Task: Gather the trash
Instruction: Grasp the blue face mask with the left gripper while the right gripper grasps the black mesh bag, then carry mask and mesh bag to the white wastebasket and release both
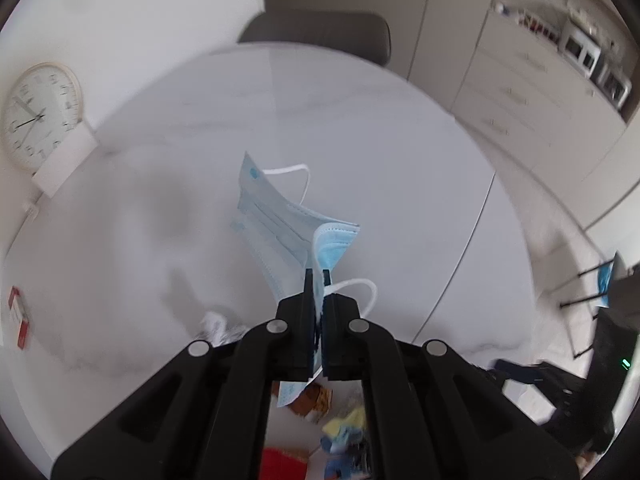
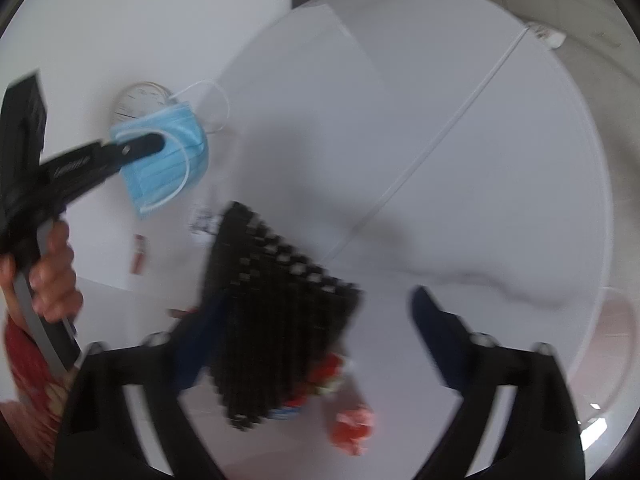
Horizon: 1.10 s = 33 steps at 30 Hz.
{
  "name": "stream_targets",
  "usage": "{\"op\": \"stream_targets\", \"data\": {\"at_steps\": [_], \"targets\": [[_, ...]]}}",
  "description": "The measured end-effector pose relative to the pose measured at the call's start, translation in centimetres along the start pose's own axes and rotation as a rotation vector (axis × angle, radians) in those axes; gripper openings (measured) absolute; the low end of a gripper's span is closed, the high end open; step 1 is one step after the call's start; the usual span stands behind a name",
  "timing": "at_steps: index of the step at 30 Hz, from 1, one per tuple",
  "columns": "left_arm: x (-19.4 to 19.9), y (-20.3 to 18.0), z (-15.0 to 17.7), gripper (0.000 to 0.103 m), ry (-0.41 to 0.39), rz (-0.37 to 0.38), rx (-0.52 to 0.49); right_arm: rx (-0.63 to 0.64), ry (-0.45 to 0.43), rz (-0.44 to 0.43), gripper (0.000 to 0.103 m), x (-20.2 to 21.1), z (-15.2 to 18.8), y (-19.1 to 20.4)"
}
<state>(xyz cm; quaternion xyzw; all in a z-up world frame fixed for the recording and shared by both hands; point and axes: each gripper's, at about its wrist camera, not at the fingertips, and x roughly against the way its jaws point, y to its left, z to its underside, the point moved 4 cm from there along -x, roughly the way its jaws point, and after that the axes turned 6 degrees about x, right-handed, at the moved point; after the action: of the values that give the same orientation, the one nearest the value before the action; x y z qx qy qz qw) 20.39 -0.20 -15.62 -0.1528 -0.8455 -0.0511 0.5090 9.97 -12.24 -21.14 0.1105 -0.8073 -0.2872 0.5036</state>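
Note:
My left gripper (image 1: pixel 318 276) is shut on a light blue face mask (image 1: pixel 280 216), which hangs from its tips above the white round table (image 1: pixel 400 140). The right wrist view shows the same left gripper (image 2: pixel 156 142) at the left, a hand (image 2: pixel 52 272) on its handle and the mask (image 2: pixel 168 168) dangling from it. My right gripper (image 2: pixel 316 320) is open. A black perforated basket (image 2: pixel 280 320), tilted and blurred, stands between its fingers, close to the left finger and apart from the right one. Red and coloured wrappers (image 2: pixel 352 428) show at the basket's lower edge.
A round clock (image 1: pixel 40 116) leans on the wall behind a white box (image 1: pixel 64 160). A red and white packet (image 1: pixel 20 316), crumpled white paper (image 1: pixel 216 324) and coloured wrappers (image 1: pixel 344 428) lie near my left gripper. A grey chair (image 1: pixel 316 32) stands behind the table.

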Motion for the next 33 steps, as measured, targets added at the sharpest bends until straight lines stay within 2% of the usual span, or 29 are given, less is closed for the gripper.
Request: {"op": "stream_targets", "data": {"at_steps": [2, 5, 7, 10, 14, 17, 20, 23, 25, 28, 33], "targets": [[2.2, 0.6, 0.6, 0.002, -0.034, -0.003, 0.030, -0.002, 0.008, -0.038, 0.055, 0.0, -0.2, 0.5], [4.6, 1.8, 0.6, 0.002, -0.063, -0.014, 0.061, 0.021, 0.003, -0.070, 0.037, 0.8, -0.7, 1.6], [6.4, 2.7, 1.5, 0.002, -0.087, -0.027, 0.086, 0.038, -0.014, -0.084, 0.032, 1.5, -1.0, 2.2], [8.5, 3.7, 2.3, 0.002, -0.110, -0.031, 0.121, 0.071, -0.047, -0.120, 0.026, 2.9, -1.7, 3.5], [10.9, 4.2, 3.3, 0.002, -0.140, -0.038, 0.145, 0.118, -0.092, -0.167, 0.025, 5.4, -2.7, 5.3], [12.3, 3.6, 4.2, 0.002, -0.155, -0.044, 0.148, 0.136, -0.120, -0.170, 0.023, 7.6, -3.1, 5.5], [13.0, 2.1, 4.8, 0.002, -0.155, -0.019, 0.125, 0.149, -0.169, -0.148, 0.023, 11.3, -2.6, 4.0], [13.7, -1.6, 6.0, 0.002, -0.156, 0.026, 0.052, 0.146, -0.214, -0.080, 0.023, 15.5, -1.9, 1.3], [13.8, -5.1, 6.8, 0.002, -0.137, 0.093, -0.009, 0.127, -0.238, -0.028, 0.023, 17.5, -1.0, -0.9], [13.3, -11.8, 8.6, 0.002, -0.093, 0.200, -0.133, 0.079, -0.272, 0.081, 0.023, 21.7, 1.2, -4.9], [10.5, -24.1, 13.3, 0.002, 0.036, 0.374, -0.344, -0.033, -0.301, 0.261, 0.023, 27.0, 6.6, -12.9]]}}
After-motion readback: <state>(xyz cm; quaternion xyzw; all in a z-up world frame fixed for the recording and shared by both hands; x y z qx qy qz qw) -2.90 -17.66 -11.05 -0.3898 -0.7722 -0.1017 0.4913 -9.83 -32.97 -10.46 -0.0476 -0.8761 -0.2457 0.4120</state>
